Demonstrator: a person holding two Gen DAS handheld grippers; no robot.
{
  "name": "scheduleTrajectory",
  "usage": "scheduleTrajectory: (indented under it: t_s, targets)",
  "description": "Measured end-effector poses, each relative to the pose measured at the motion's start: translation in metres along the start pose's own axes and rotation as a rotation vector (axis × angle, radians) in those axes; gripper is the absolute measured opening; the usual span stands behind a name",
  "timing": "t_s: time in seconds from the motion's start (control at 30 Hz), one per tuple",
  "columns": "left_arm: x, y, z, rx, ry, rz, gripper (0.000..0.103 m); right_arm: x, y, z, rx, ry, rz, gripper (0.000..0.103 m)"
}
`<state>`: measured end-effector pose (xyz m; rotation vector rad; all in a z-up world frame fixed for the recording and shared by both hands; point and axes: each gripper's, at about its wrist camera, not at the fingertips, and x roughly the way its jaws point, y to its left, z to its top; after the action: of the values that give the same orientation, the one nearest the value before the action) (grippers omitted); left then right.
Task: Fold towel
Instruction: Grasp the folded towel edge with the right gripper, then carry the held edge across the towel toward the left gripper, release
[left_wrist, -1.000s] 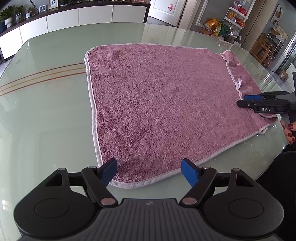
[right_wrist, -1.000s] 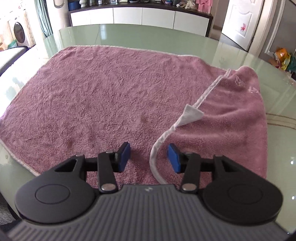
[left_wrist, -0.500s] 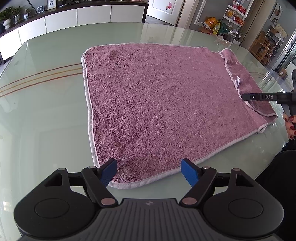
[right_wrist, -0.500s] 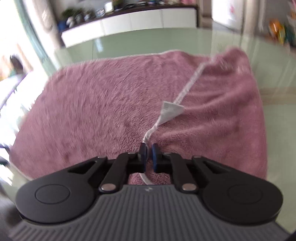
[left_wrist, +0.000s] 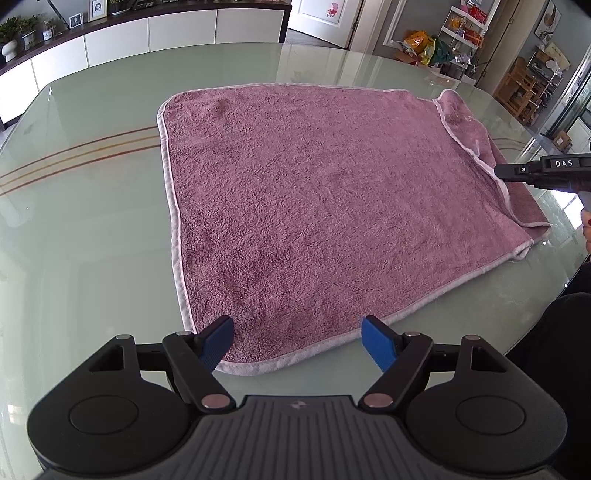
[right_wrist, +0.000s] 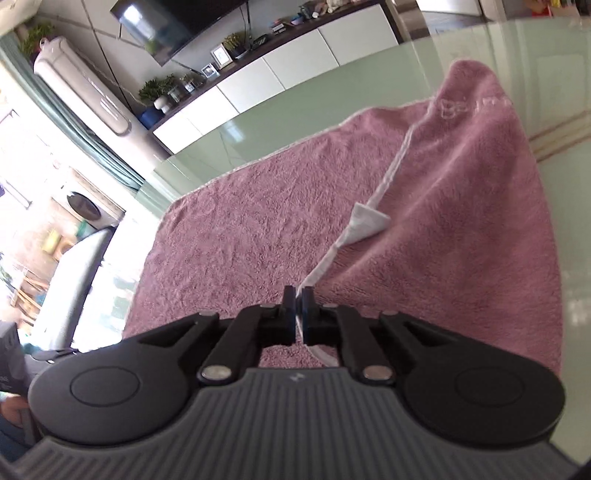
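A mauve towel (left_wrist: 314, 206) with a white hem lies spread on the glass table (left_wrist: 81, 221); its right end is folded over in a narrow flap (right_wrist: 454, 206). My left gripper (left_wrist: 297, 338) is open, its blue pads just above the towel's near hem. My right gripper (right_wrist: 298, 295) is shut on the flap's white hem, lifting it a little; a white label (right_wrist: 367, 221) hangs from that hem farther along. In the left wrist view the right gripper (left_wrist: 498, 171) comes in from the right edge over the flap.
White cabinets (left_wrist: 147, 33) with plants and photo frames run behind the table. A shelf with bags (left_wrist: 443, 40) and wooden furniture stand at the back right. A person's hand (left_wrist: 586, 229) shows at the right edge. The table edge (left_wrist: 546, 280) runs close to the towel's right end.
The right gripper shut on the flap's hem, then lifted and tilted with it. The left gripper has stayed open over the near hem, shifting only slightly.
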<state>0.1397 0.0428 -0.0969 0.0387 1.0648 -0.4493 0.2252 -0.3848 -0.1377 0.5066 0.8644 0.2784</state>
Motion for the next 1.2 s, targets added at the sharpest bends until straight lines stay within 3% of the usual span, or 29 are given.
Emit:
scheduleTrajectory:
  t_s: [0.13, 0.47, 0.8, 1.2]
  targets:
    - [0.001, 0.001, -0.003, 0.003, 0.010, -0.006, 0.079, 0.007, 0.029, 0.000, -0.045, 0.015, 0.077, 0.003]
    - [-0.007, 0.000, -0.016, 0.058, 0.010, -0.081, 0.079, 0.065, 0.133, -0.009, -0.174, 0.156, 0.272, 0.003]
    - [-0.011, 0.020, -0.021, -0.006, -0.050, -0.113, 0.079, 0.121, 0.211, -0.041, -0.269, 0.301, 0.331, 0.003]
    - [-0.007, 0.028, -0.020, -0.040, -0.079, -0.101, 0.079, 0.139, 0.248, -0.046, -0.343, 0.353, 0.335, 0.004]
